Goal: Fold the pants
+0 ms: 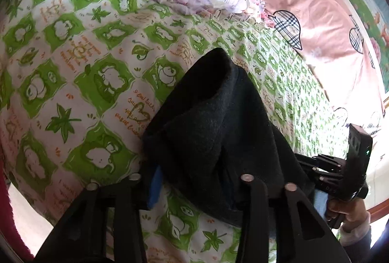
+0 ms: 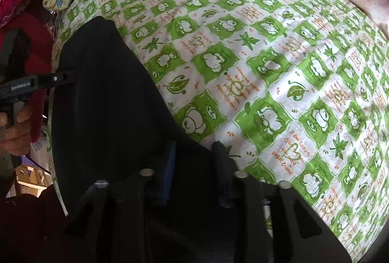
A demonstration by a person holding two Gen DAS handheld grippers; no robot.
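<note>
Both my jaws clamped on the black pants [image 1: 214, 131]: left gripper [image 1: 192, 180] and right gripper [image 2: 194, 165] hold the fabric bunched above the green-checked bedspread [image 2: 267, 68].

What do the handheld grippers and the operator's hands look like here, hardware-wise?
Both are matte black plastic: the left gripper and right gripper have triangular cut-out linkages, silver pivot pins and blue finger pads. The left bears white GenRobot.AI lettering, the right a green LED. The bare right hand wears a pale cuff.
</note>
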